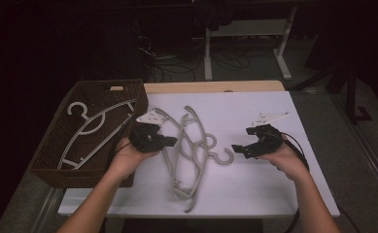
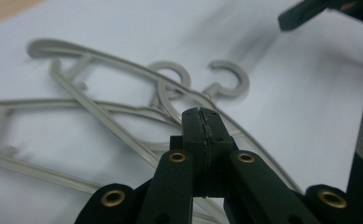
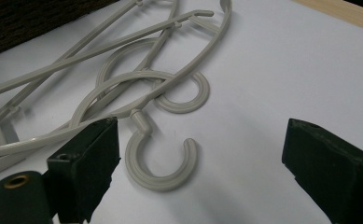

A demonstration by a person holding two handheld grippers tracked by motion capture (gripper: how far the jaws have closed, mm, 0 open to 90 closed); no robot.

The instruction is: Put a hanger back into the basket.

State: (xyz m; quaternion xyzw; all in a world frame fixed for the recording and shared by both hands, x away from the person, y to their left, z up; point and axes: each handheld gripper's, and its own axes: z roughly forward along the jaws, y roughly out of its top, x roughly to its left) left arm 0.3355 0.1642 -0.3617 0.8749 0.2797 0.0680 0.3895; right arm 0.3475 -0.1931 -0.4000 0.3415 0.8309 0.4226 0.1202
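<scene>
Here, grey plastic clothes hangers [image 1: 189,150] are lying tangled on the white table [image 1: 254,184], thin ribbed arms crossing, round hooks overlapping; the exact count in the pile is hard to make out, perhaps three. The left gripper [image 2: 201,122] is sitting with jaws pressed together, nothing between them, hangers just ahead of its tips. The right gripper [image 3: 200,163] is standing wide open, one hook [image 3: 163,161] lying between its jaws, untouched. Two more hangers are resting in the woven basket [image 1: 50,145].
</scene>
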